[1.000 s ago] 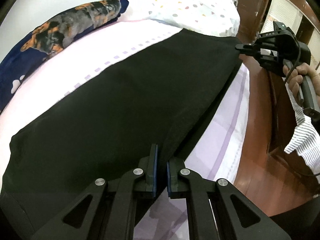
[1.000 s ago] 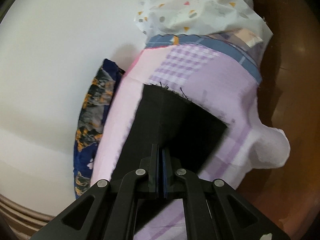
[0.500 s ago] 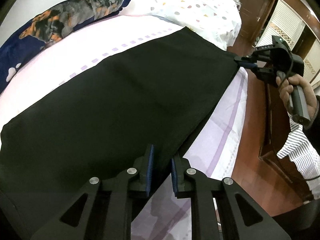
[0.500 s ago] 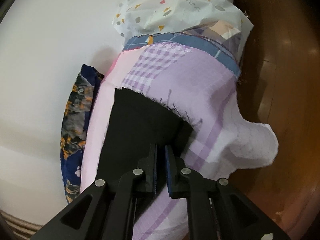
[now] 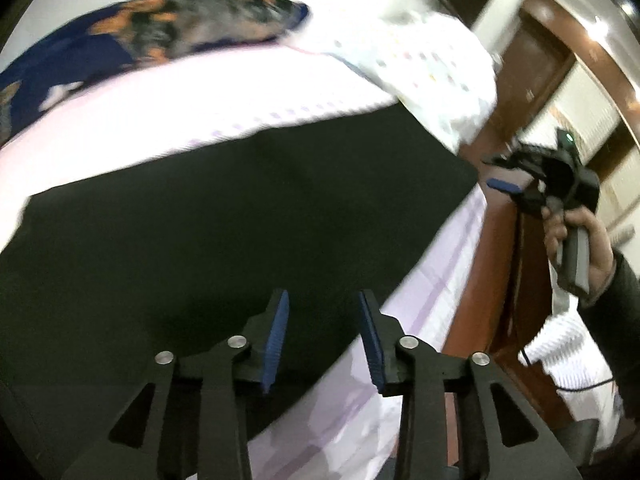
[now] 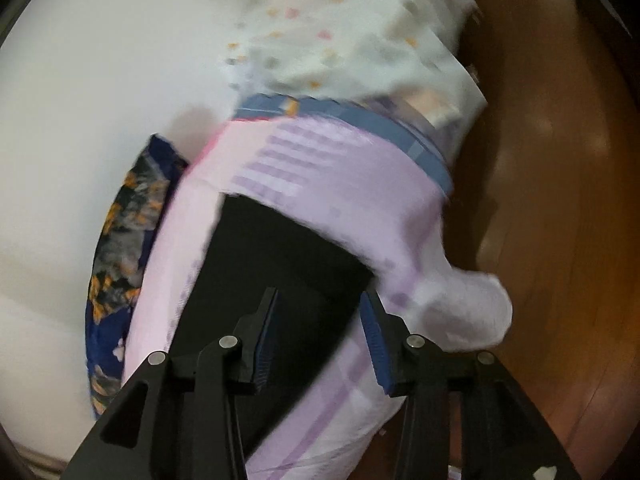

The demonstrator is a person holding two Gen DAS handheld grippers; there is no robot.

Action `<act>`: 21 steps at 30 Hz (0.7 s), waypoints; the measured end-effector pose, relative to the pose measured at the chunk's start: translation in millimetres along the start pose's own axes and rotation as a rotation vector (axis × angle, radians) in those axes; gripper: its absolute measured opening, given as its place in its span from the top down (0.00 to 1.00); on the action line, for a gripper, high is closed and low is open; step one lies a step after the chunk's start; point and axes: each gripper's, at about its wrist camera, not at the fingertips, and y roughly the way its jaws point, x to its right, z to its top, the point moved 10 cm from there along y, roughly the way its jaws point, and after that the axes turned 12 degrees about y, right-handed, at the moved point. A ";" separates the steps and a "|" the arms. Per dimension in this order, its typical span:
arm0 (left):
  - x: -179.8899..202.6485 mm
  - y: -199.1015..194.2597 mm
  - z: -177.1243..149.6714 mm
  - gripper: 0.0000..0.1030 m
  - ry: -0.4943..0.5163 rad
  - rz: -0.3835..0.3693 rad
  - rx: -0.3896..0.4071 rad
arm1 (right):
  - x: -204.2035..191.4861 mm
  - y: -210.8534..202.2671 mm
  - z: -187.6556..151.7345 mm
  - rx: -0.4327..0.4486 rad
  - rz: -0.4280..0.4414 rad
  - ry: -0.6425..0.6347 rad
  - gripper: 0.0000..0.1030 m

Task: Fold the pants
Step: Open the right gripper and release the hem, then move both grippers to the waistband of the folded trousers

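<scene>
The black pants (image 5: 224, 232) lie flat along the near side of a bed with a pink and lilac sheet (image 5: 168, 108). My left gripper (image 5: 323, 300) hovers over their near edge, jaws opening, the blue pads clear of the cloth. In the right wrist view the pants' end (image 6: 280, 264) lies on the sheet near the bed's corner. My right gripper (image 6: 318, 300) stands just above that end, jaws opening, nothing pinched between them. It also shows in the left wrist view as the right gripper (image 5: 500, 176), held by a hand (image 5: 580, 240) off the pants' far corner.
A dark blue patterned pillow (image 5: 152, 28) lies along the wall side of the bed. A white dotted quilt (image 5: 432, 76) is bunched at the far end. Brown wooden floor (image 6: 560, 200) runs beside the bed. A striped cloth (image 5: 568, 344) hangs near the person's sleeve.
Both grippers went from shut on the pants' edge to open, letting the cloth go. The pants now lie flat. Both have lifted off the cloth; the left one also drew back.
</scene>
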 end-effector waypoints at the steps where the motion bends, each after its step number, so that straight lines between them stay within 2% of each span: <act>1: -10.7 -8.6 -0.5 0.62 -0.024 0.016 0.018 | -15.5 -2.9 -2.3 0.004 0.014 -0.049 0.61; 4: -56.2 -35.3 -7.2 0.62 -0.108 0.114 0.060 | -70.0 3.2 -27.0 -0.066 0.078 -0.213 0.61; 6: -87.9 -52.0 -15.6 0.62 -0.161 0.192 0.076 | -108.7 13.8 -55.5 -0.141 0.124 -0.327 0.61; 9: -133.8 -78.9 -31.8 0.62 -0.219 0.337 0.083 | -166.3 34.8 -112.8 -0.268 0.186 -0.502 0.61; 12: -170.1 -104.2 -49.5 0.62 -0.275 0.437 0.089 | -218.5 57.5 -180.2 -0.426 0.250 -0.649 0.61; 17: -207.3 -127.0 -85.8 0.61 -0.321 0.542 0.079 | -281.6 85.2 -282.9 -0.632 0.326 -0.848 0.61; 21: -226.2 -137.0 -109.8 0.61 -0.366 0.563 0.076 | -317.0 106.1 -352.7 -0.758 0.360 -0.997 0.61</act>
